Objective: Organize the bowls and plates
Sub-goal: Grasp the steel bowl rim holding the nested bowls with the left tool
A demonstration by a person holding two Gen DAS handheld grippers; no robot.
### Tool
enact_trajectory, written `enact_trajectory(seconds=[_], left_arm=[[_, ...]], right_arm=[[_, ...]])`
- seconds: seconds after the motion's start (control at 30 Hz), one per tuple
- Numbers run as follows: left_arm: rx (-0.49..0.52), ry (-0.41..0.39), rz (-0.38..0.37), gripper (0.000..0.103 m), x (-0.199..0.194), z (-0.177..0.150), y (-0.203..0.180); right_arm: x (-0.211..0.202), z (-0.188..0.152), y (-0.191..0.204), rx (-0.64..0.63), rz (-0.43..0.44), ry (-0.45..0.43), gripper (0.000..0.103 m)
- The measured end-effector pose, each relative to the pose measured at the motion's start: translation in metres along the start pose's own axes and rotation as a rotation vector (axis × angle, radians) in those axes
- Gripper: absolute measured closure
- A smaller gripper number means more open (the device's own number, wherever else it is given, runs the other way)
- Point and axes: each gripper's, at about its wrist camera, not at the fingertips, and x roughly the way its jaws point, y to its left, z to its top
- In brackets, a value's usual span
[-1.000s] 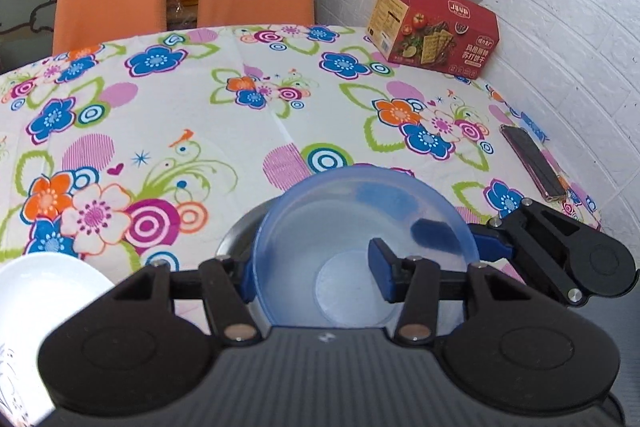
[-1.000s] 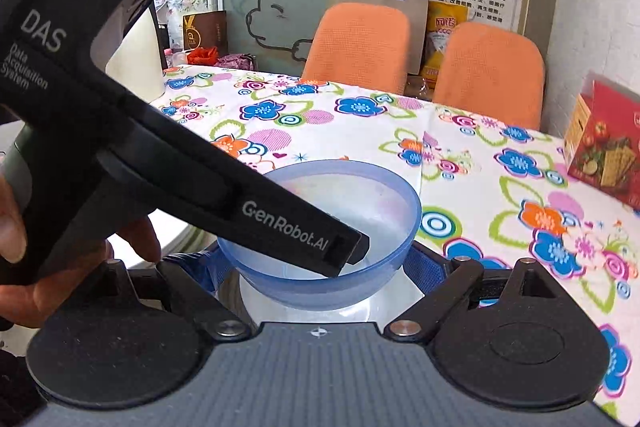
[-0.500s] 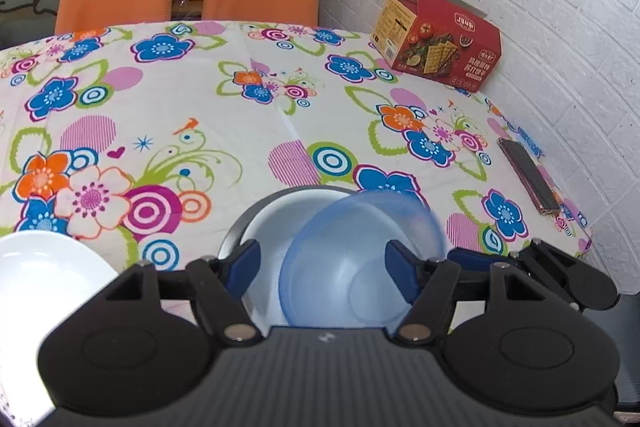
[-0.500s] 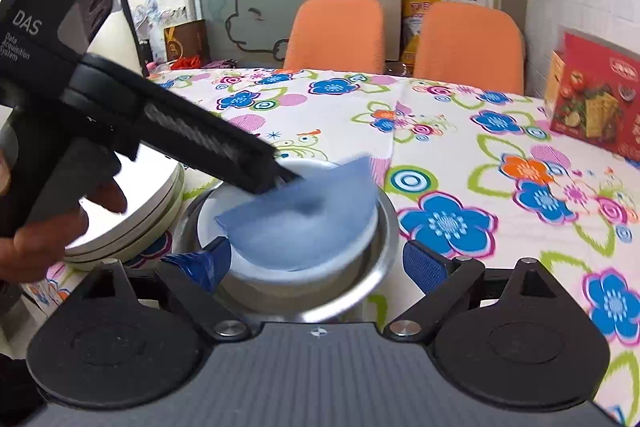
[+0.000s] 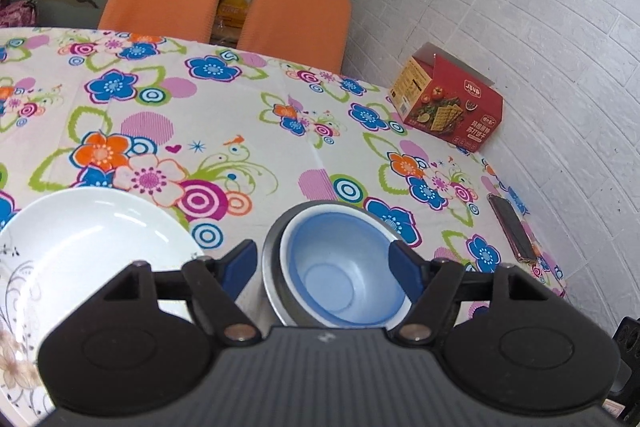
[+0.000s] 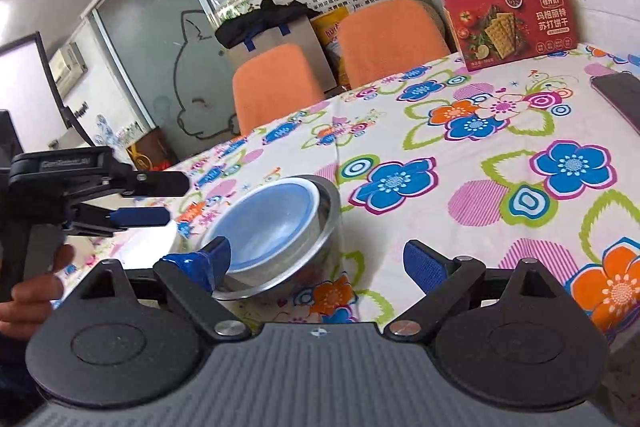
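Blue bowl (image 5: 340, 267) nested in steel bowl (image 6: 320, 227), lower centre, saving space; my left gripper (image 5: 324, 267), right gripper (image 6: 320, 261) both apart, empty.

Bright, even indoor light in both views; soft glare on the white plate (image 5: 80, 247). Strong fisheye bending at the edges, dark corners, mild blur.

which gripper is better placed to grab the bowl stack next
Probably left. The left gripper is open with its fingers straddling the nested blue bowl and steel bowl. The right gripper, also open, sits off to the stack's side.
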Motion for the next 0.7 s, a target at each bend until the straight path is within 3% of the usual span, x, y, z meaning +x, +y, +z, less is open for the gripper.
enact_trajectory(seconds=[0.3, 0.47, 0.7], left_arm=[[-0.007, 0.029, 0.031, 0.031, 0.007, -0.004, 0.008], [0.093, 0.052, 0.056, 0.031, 0.026, 0.009, -0.002], [0.264, 0.187, 0.122, 0.030, 0.068, 0.030, -0.002]], right_arm=[[0.005, -0.007, -0.004, 0.027, -0.002, 0.021, 0.022], [0.011, 0.003, -0.003, 0.039, 0.003, 0.019, 0.022], [0.042, 0.017, 0.014, -0.086, -0.019, 0.078, 0.022]])
